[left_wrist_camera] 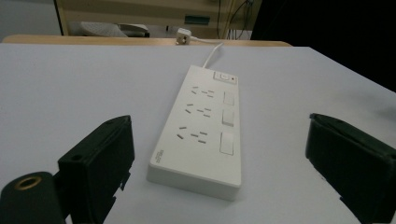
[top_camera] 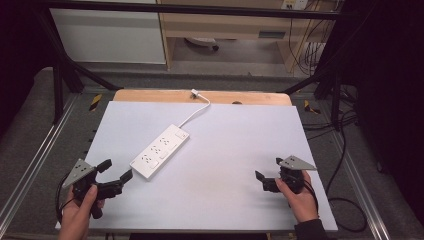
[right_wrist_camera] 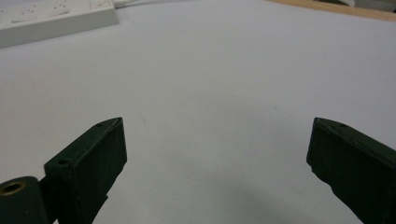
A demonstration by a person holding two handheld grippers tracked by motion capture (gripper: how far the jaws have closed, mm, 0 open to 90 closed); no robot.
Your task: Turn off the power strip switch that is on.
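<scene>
A white power strip (top_camera: 160, 151) with three sockets and switches lies diagonally on the white table top, left of centre; its white cable (top_camera: 196, 111) runs to a plug (top_camera: 194, 92) at the far wooden edge. My left gripper (top_camera: 116, 171) is open just short of the strip's near end, jaws pointing at it; in the left gripper view the power strip (left_wrist_camera: 201, 126) lies between and beyond the jaws, untouched. My right gripper (top_camera: 268, 168) is open at the near right, over bare table. The power strip (right_wrist_camera: 56, 16) shows at the top left of the right gripper view.
The white table top (top_camera: 225, 150) has a wooden strip (top_camera: 250, 97) along its far edge. Black frame posts (top_camera: 57, 85) stand at both far corners, and cables (top_camera: 345, 200) trail on the floor to the right. Cabinets stand beyond the table.
</scene>
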